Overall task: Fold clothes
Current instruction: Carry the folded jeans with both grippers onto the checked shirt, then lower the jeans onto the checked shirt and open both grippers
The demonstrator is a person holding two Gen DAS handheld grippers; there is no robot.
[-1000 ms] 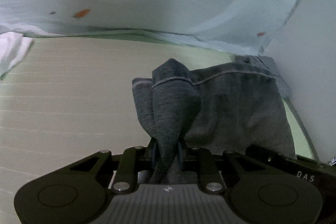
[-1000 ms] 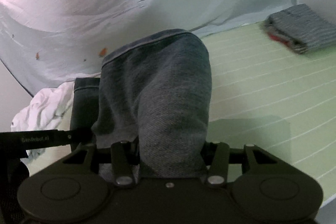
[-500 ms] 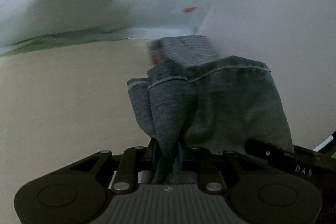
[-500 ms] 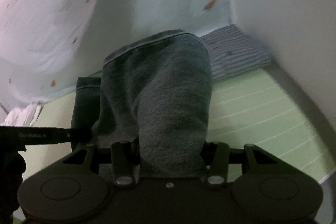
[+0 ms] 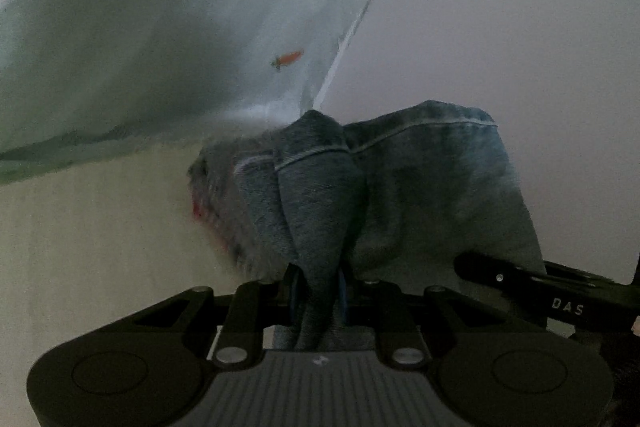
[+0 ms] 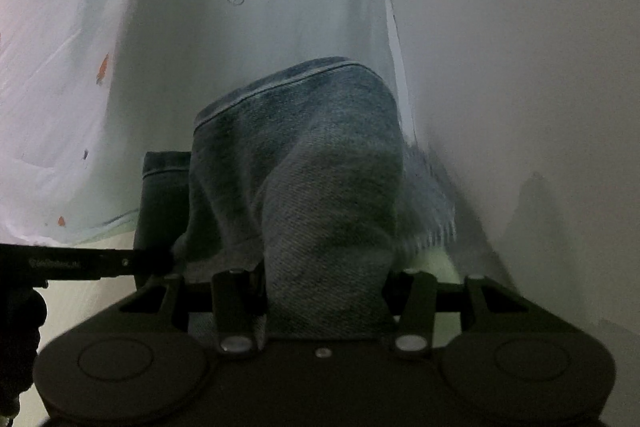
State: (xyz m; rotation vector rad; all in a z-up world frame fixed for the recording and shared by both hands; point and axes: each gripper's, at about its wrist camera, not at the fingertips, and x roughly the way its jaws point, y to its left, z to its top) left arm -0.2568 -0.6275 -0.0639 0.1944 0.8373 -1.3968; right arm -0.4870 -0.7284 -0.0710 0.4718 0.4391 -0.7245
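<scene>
Between both hand-held grippers — left [image 5: 318,287], right [image 6: 324,303] — pinched, bunched blue denim [image 5: 420,195], stitched hem.

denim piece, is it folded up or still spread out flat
Folded. The denim piece hangs doubled over in a thick bundle, pinched by the left tool and right tool, its stitched hem curving across the top.

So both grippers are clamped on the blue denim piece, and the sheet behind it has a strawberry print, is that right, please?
Nearly. Both the left gripper and right gripper are shut on the denim, but the sheet is printed with orange carrots, not strawberries. The left wrist view shows one clearly.
</scene>
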